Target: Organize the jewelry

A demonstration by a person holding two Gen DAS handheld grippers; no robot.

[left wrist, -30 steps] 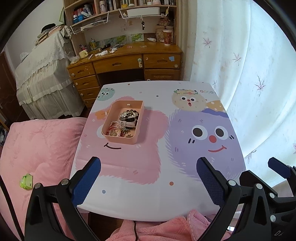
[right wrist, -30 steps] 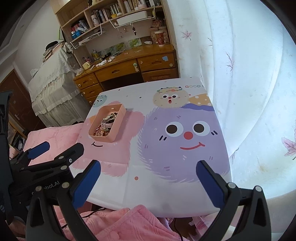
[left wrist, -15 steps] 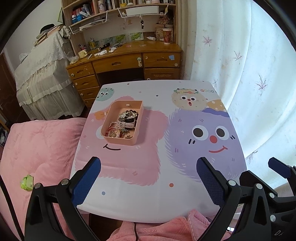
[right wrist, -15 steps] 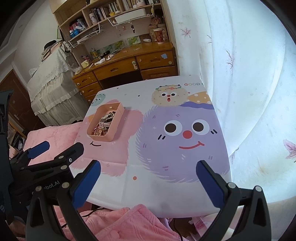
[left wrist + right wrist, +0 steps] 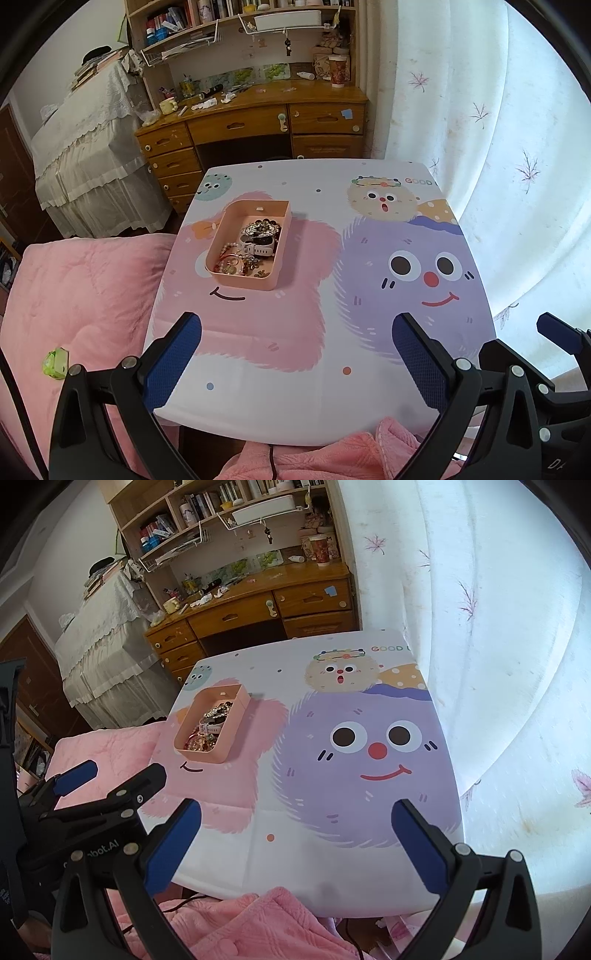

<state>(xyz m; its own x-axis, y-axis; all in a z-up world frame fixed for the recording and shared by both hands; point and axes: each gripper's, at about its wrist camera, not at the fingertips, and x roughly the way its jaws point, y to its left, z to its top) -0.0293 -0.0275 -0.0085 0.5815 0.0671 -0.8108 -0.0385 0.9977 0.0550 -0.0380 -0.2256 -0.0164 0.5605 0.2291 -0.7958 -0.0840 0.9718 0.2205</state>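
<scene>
A pink open box (image 5: 275, 266) (image 5: 236, 716) stands on the left half of a table with a cartoon cloth (image 5: 332, 350) (image 5: 332, 686). Jewelry (image 5: 255, 245) (image 5: 210, 725) lies piled inside: a white watch, beaded bracelets, small gold pieces. My left gripper (image 5: 295, 362) is open and empty, held over the table's near edge, well short of the box. My right gripper (image 5: 295, 845) is open and empty, over the near edge further right. The left gripper also shows in the right wrist view (image 5: 110, 779).
A pink quilt (image 5: 74, 295) covers a bed left of and in front of the table. A wooden desk (image 5: 258, 118) with shelves stands behind it. A white curtain (image 5: 498, 147) hangs along the right. A small green item (image 5: 56, 363) lies on the quilt.
Both cameras have shifted slightly, so the table and box sit a little lower in the left view. The box and jewelry have not moved. Both grippers stay open.
</scene>
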